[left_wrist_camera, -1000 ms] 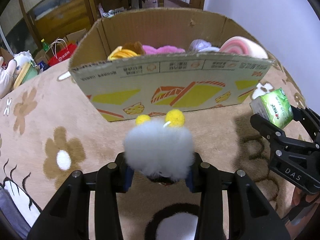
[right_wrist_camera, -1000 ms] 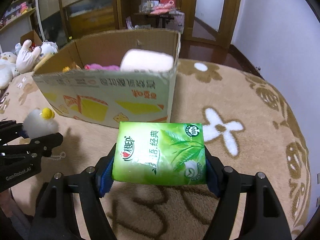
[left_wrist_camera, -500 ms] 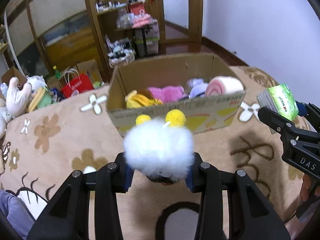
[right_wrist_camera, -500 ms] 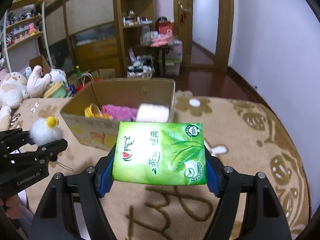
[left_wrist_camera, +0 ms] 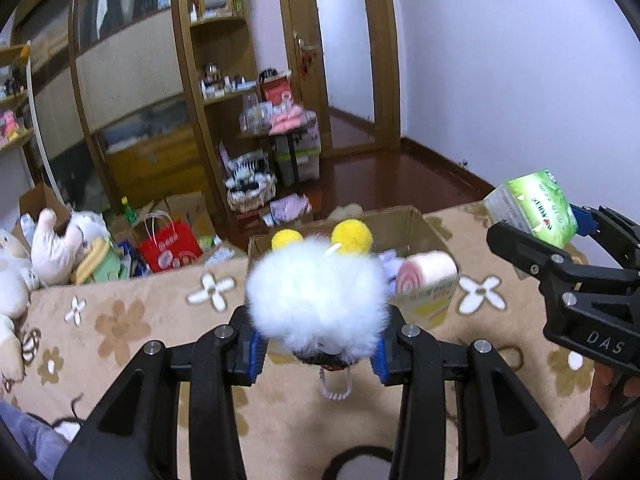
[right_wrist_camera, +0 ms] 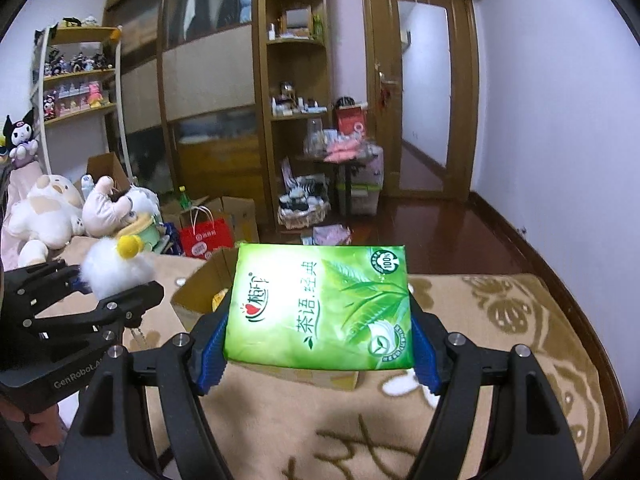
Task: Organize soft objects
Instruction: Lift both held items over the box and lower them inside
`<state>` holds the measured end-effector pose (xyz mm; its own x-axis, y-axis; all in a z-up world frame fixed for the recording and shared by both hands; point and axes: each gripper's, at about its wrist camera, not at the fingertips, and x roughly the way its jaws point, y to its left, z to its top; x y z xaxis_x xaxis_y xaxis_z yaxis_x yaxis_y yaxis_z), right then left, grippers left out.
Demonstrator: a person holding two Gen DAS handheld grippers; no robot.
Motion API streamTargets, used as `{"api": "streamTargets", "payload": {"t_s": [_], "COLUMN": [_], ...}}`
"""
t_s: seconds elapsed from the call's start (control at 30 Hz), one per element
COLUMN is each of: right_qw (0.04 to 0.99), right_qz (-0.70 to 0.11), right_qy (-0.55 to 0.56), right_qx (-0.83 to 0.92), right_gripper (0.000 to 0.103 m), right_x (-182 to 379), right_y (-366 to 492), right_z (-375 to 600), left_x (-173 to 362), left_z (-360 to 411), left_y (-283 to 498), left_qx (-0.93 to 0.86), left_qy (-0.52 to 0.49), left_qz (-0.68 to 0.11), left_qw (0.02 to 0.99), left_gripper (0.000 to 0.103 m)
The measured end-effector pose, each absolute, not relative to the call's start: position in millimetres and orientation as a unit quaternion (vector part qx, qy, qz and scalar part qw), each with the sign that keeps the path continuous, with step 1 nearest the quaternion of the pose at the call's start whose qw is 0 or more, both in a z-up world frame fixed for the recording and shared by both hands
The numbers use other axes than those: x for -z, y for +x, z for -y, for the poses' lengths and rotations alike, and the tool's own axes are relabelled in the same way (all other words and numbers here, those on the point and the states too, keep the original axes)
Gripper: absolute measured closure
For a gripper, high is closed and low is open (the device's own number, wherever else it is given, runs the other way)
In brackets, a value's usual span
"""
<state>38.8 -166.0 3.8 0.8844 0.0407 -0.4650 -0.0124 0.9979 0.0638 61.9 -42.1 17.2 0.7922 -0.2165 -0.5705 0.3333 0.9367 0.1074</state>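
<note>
Left hand-held gripper point(left_wrist_camera: 318, 350): clenched on white fluffy toy point(left_wrist_camera: 316, 292), raised above the floral blanket point(left_wrist_camera: 120, 320).
Right hand-held gripper point(right_wrist_camera: 320, 354): grasping green tissue pack point(right_wrist_camera: 320, 306) flat between its blue pads point(right_wrist_camera: 212, 352).
Cardboard box point(left_wrist_camera: 416, 220): ahead of and below both tools, holding a pink roll point(left_wrist_camera: 426, 274).
Pose: held level, side by side, pointing forward.

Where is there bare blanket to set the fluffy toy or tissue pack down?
Open flowered blanket left of the cardboard box, and more right of it. The box looks crowded: pink roll against its near wall, other soft items behind.
</note>
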Motion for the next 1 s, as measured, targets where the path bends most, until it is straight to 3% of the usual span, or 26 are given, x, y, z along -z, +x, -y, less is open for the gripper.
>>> {"api": "streamTargets", "payload": {"t_s": [0.5, 1.0], "right_qw": [0.976, 0.966], "right_qz": [-0.215, -0.248], "right_qy": [0.019, 0.062], "right_qx": [-0.007, -0.038], "right_gripper": [0.025, 0.025], "right_x": [-11.8, 38.3], "right_y": [86.0, 138.7], "right_z": [184.7, 194.7], "left_x": [-56.2, 13.3], "left_z": [58.7, 56.9], "left_y": [99.9, 171.8], "left_qx": [0.152, 0.142], "left_qy": [0.118, 0.11], "left_qz": [-0.233, -0.313], "left_qw": [0.953, 0.932], "left_gripper": [0.063, 0.063]}}
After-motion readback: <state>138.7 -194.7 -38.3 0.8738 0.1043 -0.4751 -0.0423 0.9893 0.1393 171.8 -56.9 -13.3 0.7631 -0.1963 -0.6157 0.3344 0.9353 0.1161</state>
